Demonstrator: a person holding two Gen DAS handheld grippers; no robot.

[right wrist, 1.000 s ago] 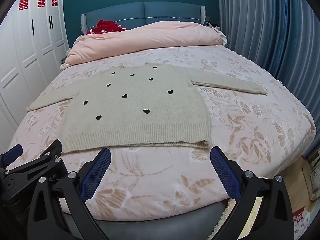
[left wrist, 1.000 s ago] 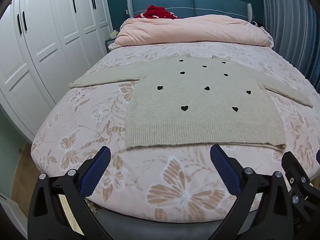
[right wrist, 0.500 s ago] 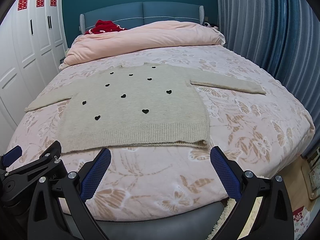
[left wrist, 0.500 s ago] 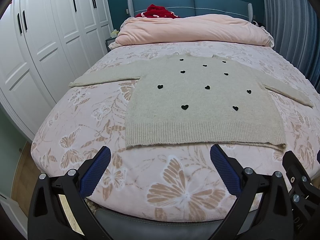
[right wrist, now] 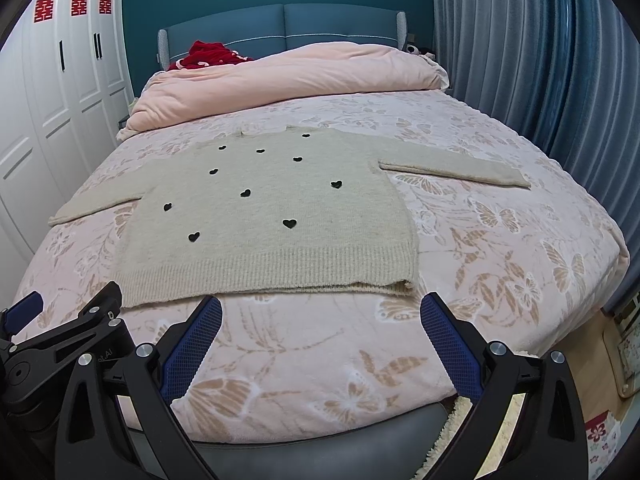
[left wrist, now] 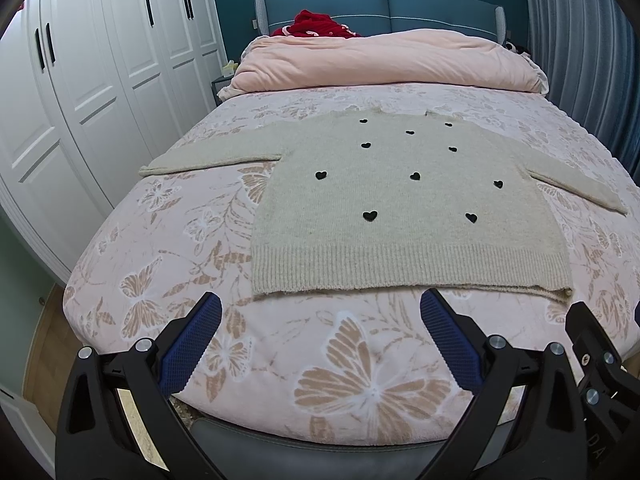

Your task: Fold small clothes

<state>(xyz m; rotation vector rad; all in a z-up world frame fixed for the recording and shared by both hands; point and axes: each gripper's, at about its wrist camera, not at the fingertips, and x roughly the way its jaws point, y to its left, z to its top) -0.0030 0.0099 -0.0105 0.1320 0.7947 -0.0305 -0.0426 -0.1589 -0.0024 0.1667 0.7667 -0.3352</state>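
Observation:
A beige knit sweater with small black hearts (left wrist: 404,208) lies flat on the bed, sleeves spread to both sides, ribbed hem toward me; it also shows in the right wrist view (right wrist: 272,216). My left gripper (left wrist: 320,308) is open and empty, hovering just short of the hem's left half. My right gripper (right wrist: 320,308) is open and empty, just short of the hem's right corner. The left gripper's body shows at the lower left of the right wrist view (right wrist: 60,344).
The bed has a pink butterfly-print cover (left wrist: 352,380). A folded pink duvet (left wrist: 384,60) and a red garment (left wrist: 316,26) lie at the headboard. White wardrobes (left wrist: 80,100) stand on the left, blue curtains (right wrist: 540,60) on the right.
Both grippers have edged slightly closer to the sweater's hem. The sweater has not moved.

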